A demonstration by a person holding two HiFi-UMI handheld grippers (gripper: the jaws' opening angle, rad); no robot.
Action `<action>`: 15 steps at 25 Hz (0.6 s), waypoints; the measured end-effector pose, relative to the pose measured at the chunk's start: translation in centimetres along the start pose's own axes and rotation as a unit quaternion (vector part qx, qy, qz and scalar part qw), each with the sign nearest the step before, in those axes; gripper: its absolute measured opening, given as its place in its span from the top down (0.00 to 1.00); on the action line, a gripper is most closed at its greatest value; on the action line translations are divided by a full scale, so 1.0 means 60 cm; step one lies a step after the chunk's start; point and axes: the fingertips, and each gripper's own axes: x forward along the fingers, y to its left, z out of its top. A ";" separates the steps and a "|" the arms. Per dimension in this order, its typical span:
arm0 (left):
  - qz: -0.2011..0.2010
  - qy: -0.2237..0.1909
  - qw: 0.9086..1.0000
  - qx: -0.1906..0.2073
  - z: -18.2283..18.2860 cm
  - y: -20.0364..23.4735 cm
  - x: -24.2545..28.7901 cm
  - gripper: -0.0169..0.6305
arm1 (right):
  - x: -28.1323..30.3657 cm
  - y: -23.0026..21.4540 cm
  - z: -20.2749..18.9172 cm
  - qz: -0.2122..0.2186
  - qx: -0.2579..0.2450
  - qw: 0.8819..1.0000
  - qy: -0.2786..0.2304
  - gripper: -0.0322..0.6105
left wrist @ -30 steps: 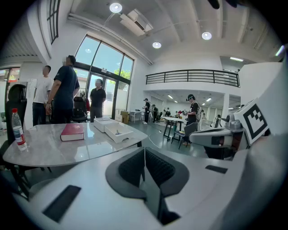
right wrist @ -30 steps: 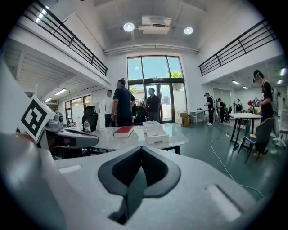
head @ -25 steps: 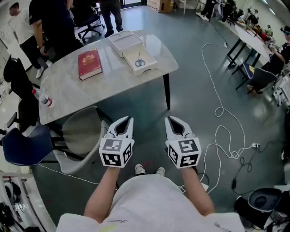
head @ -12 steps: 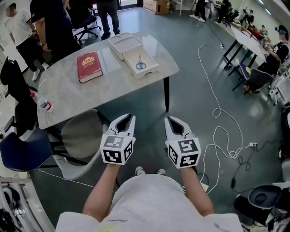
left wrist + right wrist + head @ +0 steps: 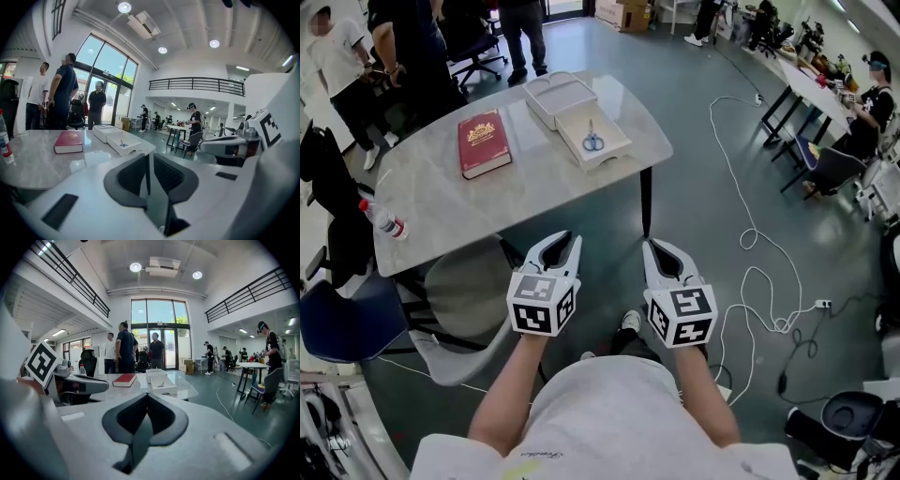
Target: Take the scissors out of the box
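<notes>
Head view puts the scissors (image 5: 592, 142) inside the open white box (image 5: 617, 148) on the worktop (image 5: 441, 202), upper centre, well apart from both tools. Our left hand-held gripper (image 5: 562, 236) is opening, its slim gap empty; our right hand-held gripper (image 5: 652, 244) is pressed together, empty

counter (image 5: 534, 187): glossy pale marble-look top, reflective | book (image 5: 484, 142): red hard cover, slight sheen | box (image 5: 610, 153): matt white card | scissors (image 5: 592, 141): metal blades, blue plastic handles | floor (image 5: 703, 187): smooth grey, glossy
</notes>
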 end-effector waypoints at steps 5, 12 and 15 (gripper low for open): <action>0.004 0.007 1.000 0.000 0.005 0.022 0.043 0.88 | 0.046 -0.021 0.002 0.007 0.004 1.000 0.000 0.94; 0.029 0.015 0.999 0.000 0.023 0.050 0.134 0.88 | 0.126 -0.088 0.016 0.024 0.007 1.000 0.004 0.94; 0.036 0.020 0.999 -0.002 0.036 0.057 0.181 0.88 | 0.161 -0.123 0.029 0.030 0.007 1.000 0.007 0.94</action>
